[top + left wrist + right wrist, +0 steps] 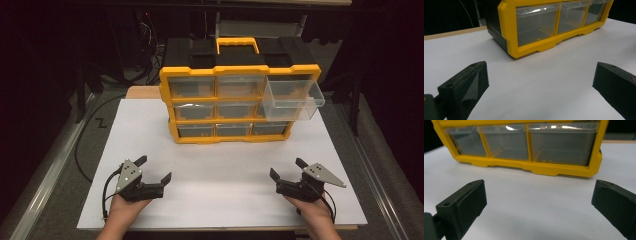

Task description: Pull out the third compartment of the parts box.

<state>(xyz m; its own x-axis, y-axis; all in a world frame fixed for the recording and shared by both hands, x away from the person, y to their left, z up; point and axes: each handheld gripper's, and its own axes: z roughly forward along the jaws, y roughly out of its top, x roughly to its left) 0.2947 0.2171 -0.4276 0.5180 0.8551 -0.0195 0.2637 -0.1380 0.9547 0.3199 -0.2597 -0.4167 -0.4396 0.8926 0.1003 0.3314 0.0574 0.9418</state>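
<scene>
A yellow and black drawer organizer [235, 102] with clear drawers and a yellow handle stands upright at the back of the white board. Its top right drawer [292, 93] is pulled far out, and the one below it [287, 111] juts out a little. The left gripper [154, 169] rests near the front left, open and holding nothing. The right gripper [287, 169] rests near the front right, also open and holding nothing. In the left gripper view the organizer's bottom row [554, 22] lies ahead of the gripper [540, 75]. The right gripper view faces that row [524, 143] beyond its gripper [539, 195].
The white board [220, 165] lies on a wooden table with a grey floor around it. A black cable [82, 145] curves along the left side. Dark equipment and cables stand behind the organizer.
</scene>
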